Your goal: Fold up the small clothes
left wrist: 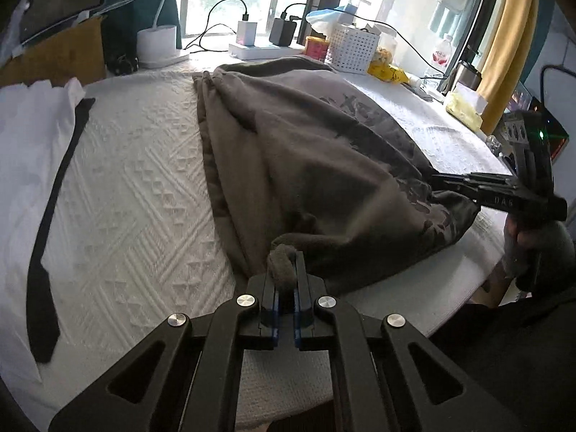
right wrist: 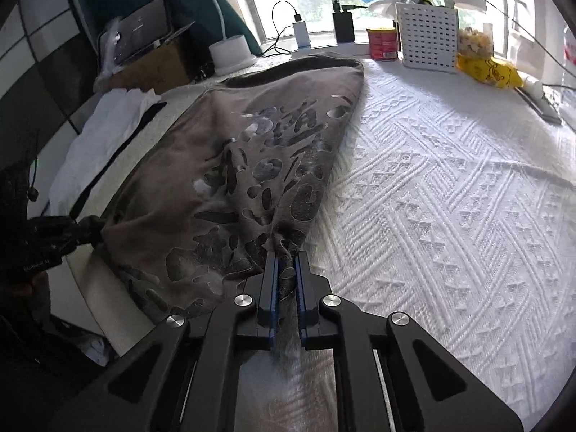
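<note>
Garment (left wrist: 288, 151) lies lengthwise toward the window, near corners clenched by left claw (left wrist: 286, 270) and right claw (right wrist: 287, 262).

White basket (right wrist: 426, 37), red can (right wrist: 382, 44), yellow packet (right wrist: 489, 70) by window.

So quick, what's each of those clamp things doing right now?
Left gripper: shut on a bunched edge of the grey shirt.
Right gripper: shut on the shirt's other near corner.
</note>
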### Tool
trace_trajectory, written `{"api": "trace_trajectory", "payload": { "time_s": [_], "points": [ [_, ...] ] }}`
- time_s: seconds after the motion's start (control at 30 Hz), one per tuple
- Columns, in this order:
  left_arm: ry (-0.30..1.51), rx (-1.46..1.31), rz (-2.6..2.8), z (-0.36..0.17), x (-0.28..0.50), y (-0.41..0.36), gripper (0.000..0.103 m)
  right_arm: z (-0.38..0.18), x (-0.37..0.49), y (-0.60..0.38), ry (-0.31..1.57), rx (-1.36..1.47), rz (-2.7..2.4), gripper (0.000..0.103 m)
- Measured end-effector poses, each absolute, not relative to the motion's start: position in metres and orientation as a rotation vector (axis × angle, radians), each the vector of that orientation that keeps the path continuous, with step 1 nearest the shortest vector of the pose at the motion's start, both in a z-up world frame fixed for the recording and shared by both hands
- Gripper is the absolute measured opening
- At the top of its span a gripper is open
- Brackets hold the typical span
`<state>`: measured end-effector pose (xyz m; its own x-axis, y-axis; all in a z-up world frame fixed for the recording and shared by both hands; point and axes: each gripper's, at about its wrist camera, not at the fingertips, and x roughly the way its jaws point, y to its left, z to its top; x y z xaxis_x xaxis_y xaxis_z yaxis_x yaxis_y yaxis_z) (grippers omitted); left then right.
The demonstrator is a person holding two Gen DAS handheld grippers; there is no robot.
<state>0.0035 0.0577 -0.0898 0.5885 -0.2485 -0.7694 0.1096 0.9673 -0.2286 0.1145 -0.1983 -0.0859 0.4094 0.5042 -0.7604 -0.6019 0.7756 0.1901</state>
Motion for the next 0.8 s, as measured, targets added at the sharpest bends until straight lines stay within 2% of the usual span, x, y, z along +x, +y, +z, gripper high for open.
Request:
{"api": "trace_trajectory", "payload": {
  "time_s": [0.13, 0.17, 0.23, 0.27, 0.3, 0.37, 0.57, 0.63, 0.67, 0.7, 0.73, 0.77, 0.8],
  "points": [
    [0.935, -0.143, -0.228, -0.079, 0.005, 0.055, 0.007, -0.086, 0.111, -0.205, 0.9, -0.119, 0.669, 0.01],
    [0.923, -0.146, -0.23, -0.074, 0.006, 0.056, 0.01, -0.087, 0.111, -0.209, 0.902, -0.11, 0.661, 0.01],
    [0.872, -0.182, -0.226, -0.061, 0.008, 0.061, 0.029, -0.088, 0.109, -0.217, 0.908, -0.086, 0.657, 0.01],
    [0.85, -0.209, -0.227, -0.057, 0.009, 0.064, 0.042, -0.088, 0.107, -0.219, 0.908, -0.08, 0.656, 0.01],
    [0.831, -0.239, -0.231, -0.053, 0.012, 0.068, 0.045, -0.087, 0.106, -0.221, 0.907, -0.076, 0.651, 0.01],
    [0.826, -0.269, -0.235, -0.052, 0.023, 0.071, 0.045, -0.085, 0.104, -0.225, 0.906, -0.072, 0.645, 0.011],
    [0.925, -0.28, -0.22, -0.076, 0.052, 0.065, 0.045, -0.08, 0.103, -0.229, 0.9, -0.072, 0.629, 0.011],
    [0.962, -0.255, -0.228, -0.086, 0.053, 0.059, 0.044, -0.079, 0.102, -0.23, 0.898, -0.078, 0.62, 0.02],
    [0.964, -0.244, -0.238, -0.087, 0.051, 0.056, 0.038, -0.078, 0.103, -0.23, 0.895, -0.077, 0.615, 0.022],
    [0.959, -0.223, -0.243, -0.087, 0.048, 0.053, 0.023, -0.078, 0.103, -0.231, 0.892, -0.075, 0.613, 0.029],
    [0.95, -0.19, -0.228, -0.084, 0.045, 0.051, 0.016, -0.078, 0.104, -0.231, 0.889, -0.072, 0.612, 0.036],
    [0.931, -0.172, -0.211, -0.08, 0.042, 0.052, 0.004, -0.078, 0.104, -0.231, 0.89, -0.073, 0.612, 0.038],
    [0.915, -0.182, -0.206, -0.076, 0.04, 0.055, 0.004, -0.078, 0.104, -0.231, 0.889, -0.076, 0.611, 0.04]
  ]
}}
